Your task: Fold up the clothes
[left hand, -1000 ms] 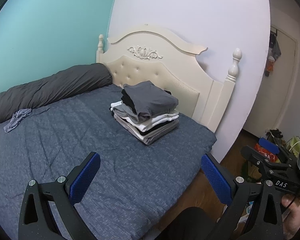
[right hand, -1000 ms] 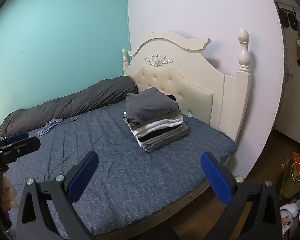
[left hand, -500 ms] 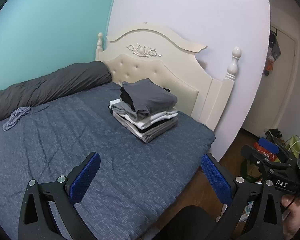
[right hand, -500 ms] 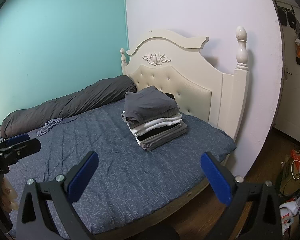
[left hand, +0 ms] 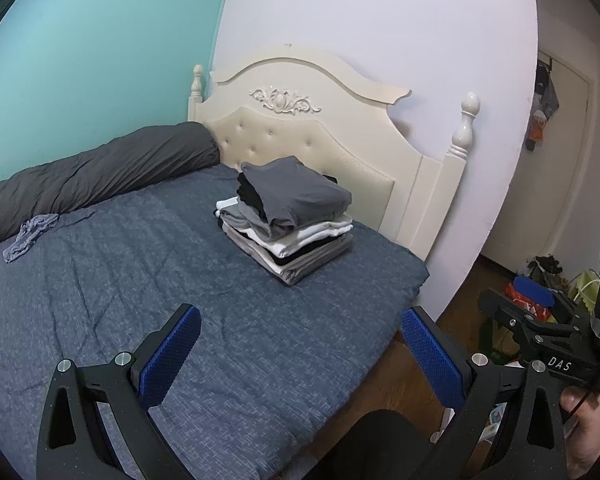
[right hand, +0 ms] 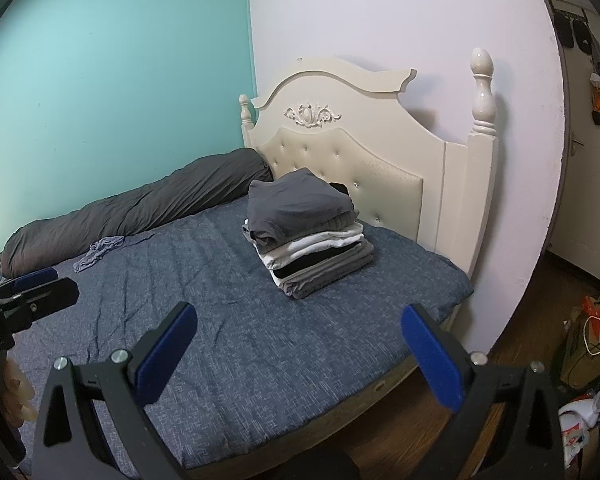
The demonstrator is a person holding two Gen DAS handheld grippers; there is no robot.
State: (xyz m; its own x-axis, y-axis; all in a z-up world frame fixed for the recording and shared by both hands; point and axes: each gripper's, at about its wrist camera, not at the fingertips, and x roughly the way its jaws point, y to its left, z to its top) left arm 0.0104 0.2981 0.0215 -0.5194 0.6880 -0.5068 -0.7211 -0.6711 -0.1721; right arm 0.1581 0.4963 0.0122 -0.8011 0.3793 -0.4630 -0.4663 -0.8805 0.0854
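- Stack of folded clothes (left hand: 286, 222) sits on the bed near the headboard (left hand: 324, 140), toward the bed's right edge; same spot and same order of layers as a second ago.
- Both views have drifted a little since then: the stack now sits slightly lower and further left in the left wrist view; nothing on the bed itself has moved.
- Left gripper (left hand: 300, 354): jaws spread wide, nothing between them, held above the bedspread (left hand: 140, 280) and apart from it.
- Right gripper (right hand: 300, 354): likewise wide open, empty, touching nothing.
- Stack layers: dark grey knit on top, black, white and light grey below; soft, rounded folds, edges roughly squared.
- Small crumpled blue-grey cloth (left hand: 30, 236) lies loose beside the rolled dark grey duvet (left hand: 100, 176), well apart from the stack.
- Bedspread is blue, speckled weave, lightly creased. Headboard is cream, carved, with tufted padding. Finger pads (left hand: 170, 356) are blue and ribbed.
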